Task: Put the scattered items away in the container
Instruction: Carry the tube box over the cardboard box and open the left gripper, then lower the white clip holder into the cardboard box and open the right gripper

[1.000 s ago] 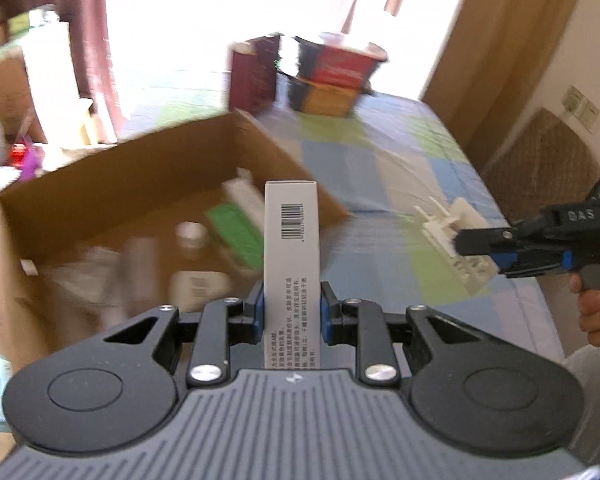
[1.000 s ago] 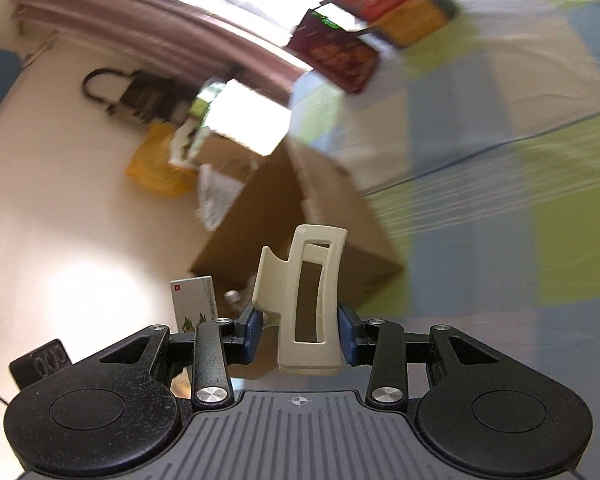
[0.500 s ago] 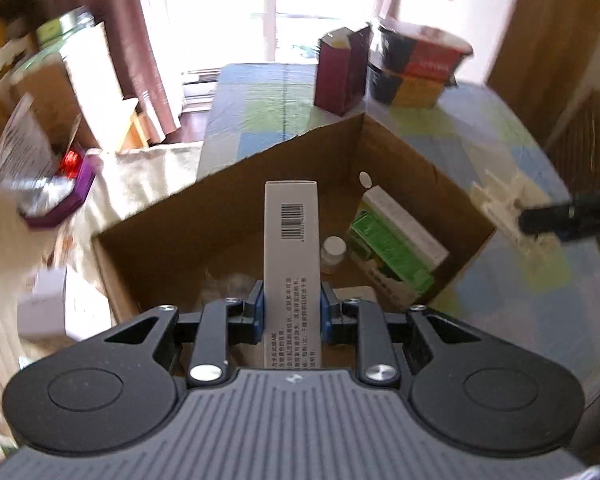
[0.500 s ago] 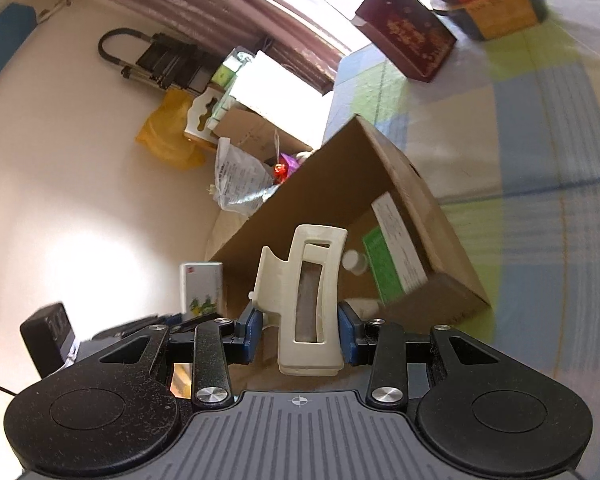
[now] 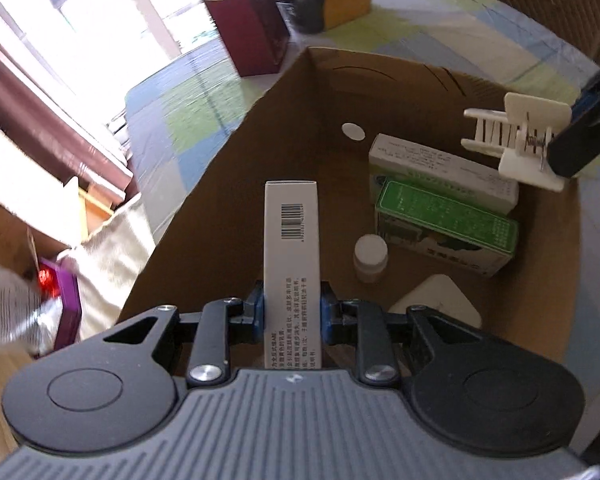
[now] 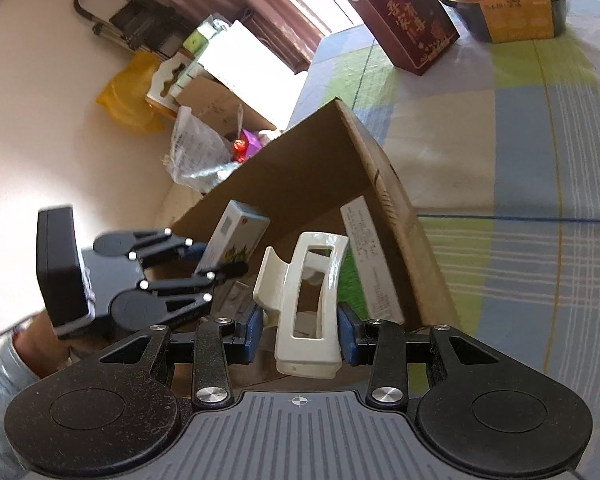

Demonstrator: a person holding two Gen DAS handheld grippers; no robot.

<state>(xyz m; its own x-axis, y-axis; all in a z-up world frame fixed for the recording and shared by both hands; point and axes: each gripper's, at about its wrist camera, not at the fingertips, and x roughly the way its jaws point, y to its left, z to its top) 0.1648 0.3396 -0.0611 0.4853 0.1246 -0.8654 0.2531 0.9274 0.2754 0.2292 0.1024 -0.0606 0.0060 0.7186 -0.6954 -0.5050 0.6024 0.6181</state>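
My left gripper [image 5: 292,314] is shut on a tall white box with a barcode [image 5: 291,240], held upright over the open cardboard box [image 5: 236,168]. Inside lie a green-and-white carton [image 5: 446,222], a second white carton [image 5: 440,170], a small white bottle [image 5: 371,254] and a white rounded item [image 5: 438,306]. My right gripper [image 6: 300,338] is shut on a cream hair claw clip [image 6: 306,304], just above the box's near rim [image 6: 396,216]. In the left wrist view the clip [image 5: 518,140] hangs over the box's far right corner. The right wrist view shows the left gripper [image 6: 204,254] holding its box [image 6: 236,236].
The box stands on a bed or table with a checked blue-green cloth [image 6: 520,160]. A dark red carton [image 6: 406,28] and stacked food tubs [image 6: 512,4] stand at the far end. Clutter with bags and boxes [image 6: 204,92] lies on the floor beside it. A person's hand [image 6: 40,344] holds the left gripper.
Both grippers have moved in over the cardboard box. The left gripper swung from beside the box to above its inside; the claw clip now hangs over the box's corner.
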